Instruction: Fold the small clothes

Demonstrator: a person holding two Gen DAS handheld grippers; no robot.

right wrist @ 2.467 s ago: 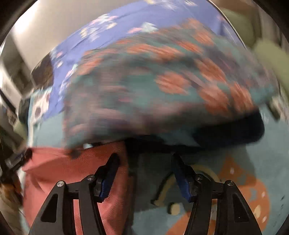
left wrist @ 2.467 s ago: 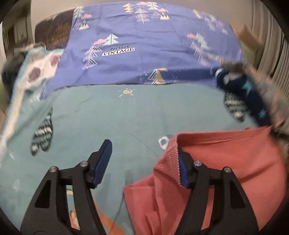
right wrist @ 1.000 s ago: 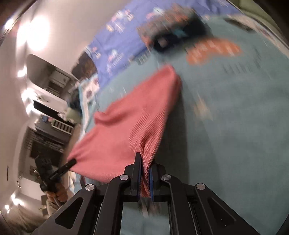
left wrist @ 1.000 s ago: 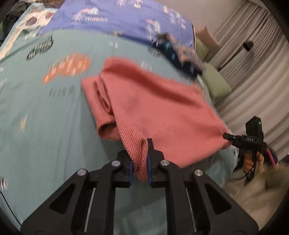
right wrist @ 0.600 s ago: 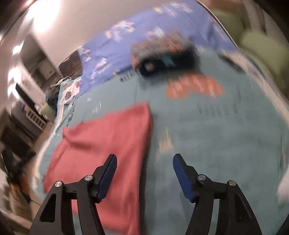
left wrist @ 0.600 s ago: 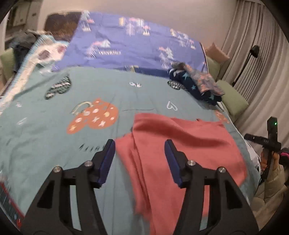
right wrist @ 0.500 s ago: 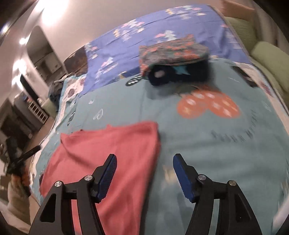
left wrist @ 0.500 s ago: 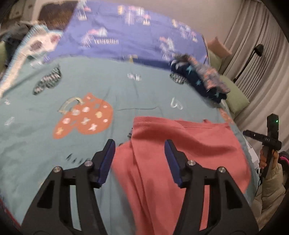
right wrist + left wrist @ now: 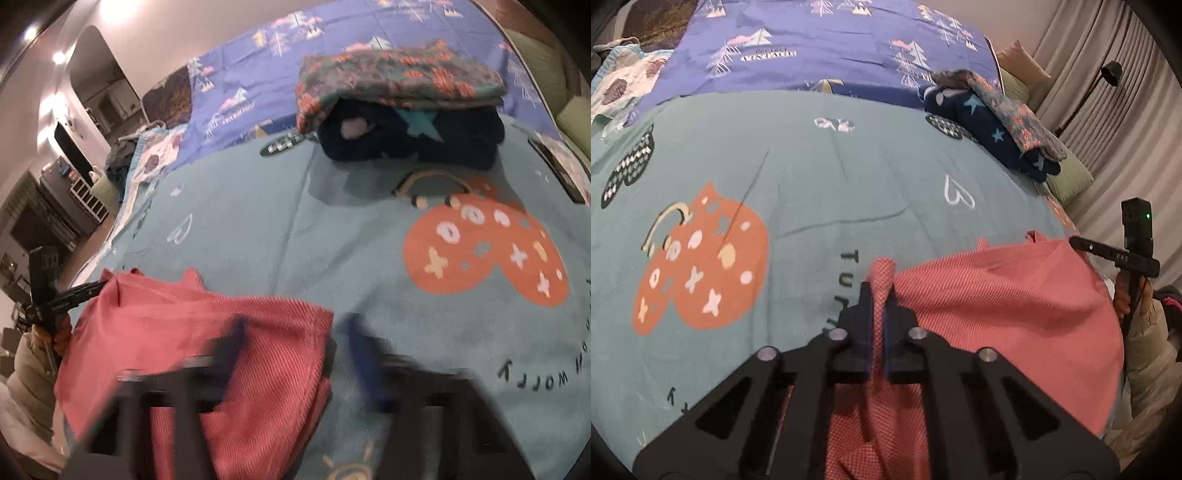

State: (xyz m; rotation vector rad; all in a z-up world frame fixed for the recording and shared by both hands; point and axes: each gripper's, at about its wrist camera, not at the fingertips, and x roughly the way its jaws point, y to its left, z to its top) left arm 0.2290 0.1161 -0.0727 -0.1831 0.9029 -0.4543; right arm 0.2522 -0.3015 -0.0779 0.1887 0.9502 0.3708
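A salmon-red garment (image 9: 1004, 302) lies on the teal bedspread (image 9: 820, 177) near the bed's front edge. My left gripper (image 9: 880, 295) is shut on a raised fold at the garment's left edge. In the right wrist view the same garment (image 9: 184, 332) lies low and to the left. My right gripper (image 9: 295, 332) is open and blurred by motion; its left finger is over the garment's right edge and its right finger is over bare bedspread. The right gripper (image 9: 1115, 254) also shows from the left wrist view beyond the garment's far corner.
A stack of folded clothes, a navy star garment (image 9: 413, 136) under a floral one (image 9: 399, 77), sits at the back of the bed. A blue tree-print sheet (image 9: 827, 48) covers the head end. Green pillows (image 9: 1067, 177) and curtains are at the right; room furniture (image 9: 44, 206) is at the left.
My left gripper, open half a second ago, has closed on the garment's left edge. My right gripper stays open and has dropped closer to the garment's right edge.
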